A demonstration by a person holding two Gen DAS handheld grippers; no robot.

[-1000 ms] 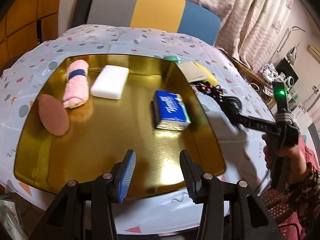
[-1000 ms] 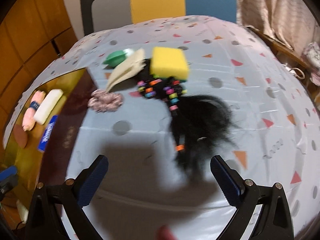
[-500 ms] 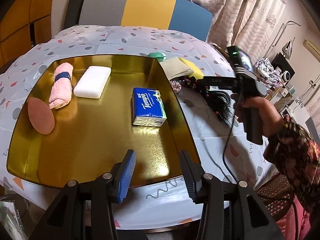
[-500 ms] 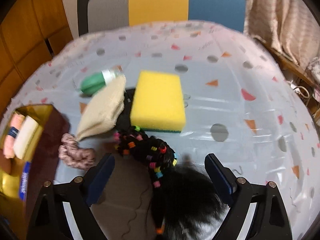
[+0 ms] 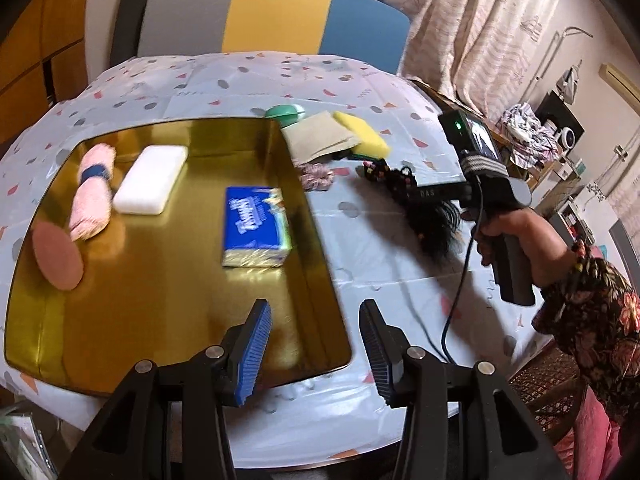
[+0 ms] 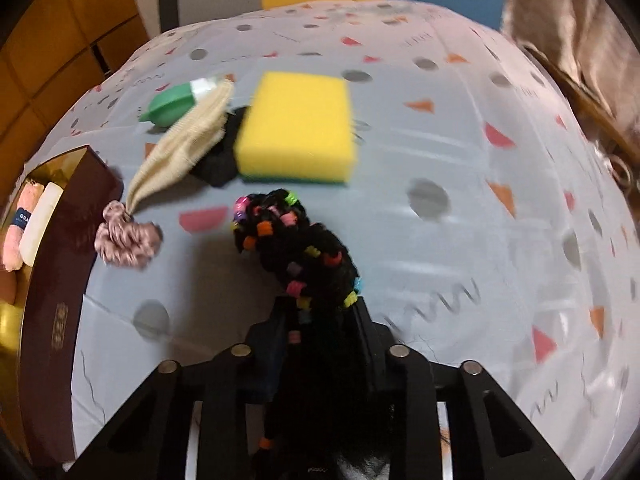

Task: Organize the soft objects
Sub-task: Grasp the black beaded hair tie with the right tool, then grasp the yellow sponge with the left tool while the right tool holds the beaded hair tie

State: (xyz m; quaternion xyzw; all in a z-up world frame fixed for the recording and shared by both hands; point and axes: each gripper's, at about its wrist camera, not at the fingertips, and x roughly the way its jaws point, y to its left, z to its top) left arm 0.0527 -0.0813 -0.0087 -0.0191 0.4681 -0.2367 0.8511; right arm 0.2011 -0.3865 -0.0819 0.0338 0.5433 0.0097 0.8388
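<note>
A black braided hairpiece (image 6: 296, 240) with coloured beads lies on the spotted tablecloth. My right gripper (image 6: 320, 316) is closing its jaws, and the braid sits pinched between them. A yellow sponge (image 6: 296, 128), a beige cloth (image 6: 188, 144), a pink scrunchie (image 6: 126, 240) and a green object (image 6: 172, 104) lie beyond it. My left gripper (image 5: 316, 344) hangs open over the near right corner of the gold tray (image 5: 160, 280), holding nothing. In the tray lie a blue tissue pack (image 5: 256, 228), a white block (image 5: 152, 184), a rolled pink towel (image 5: 94, 196) and a brown round pad (image 5: 56, 258).
A black scrunchie (image 6: 218, 164) peeks out from under the sponge. The tray's dark outer wall (image 6: 60, 280) stands left of the braid. A person's hand (image 5: 516, 232) holds the right gripper, with a cable trailing over the cloth. A chair (image 5: 276, 16) stands behind the table.
The right gripper came forward over the braid and its wide jaws closed in on it. The left gripper drifted right along the tray's near edge, still open.
</note>
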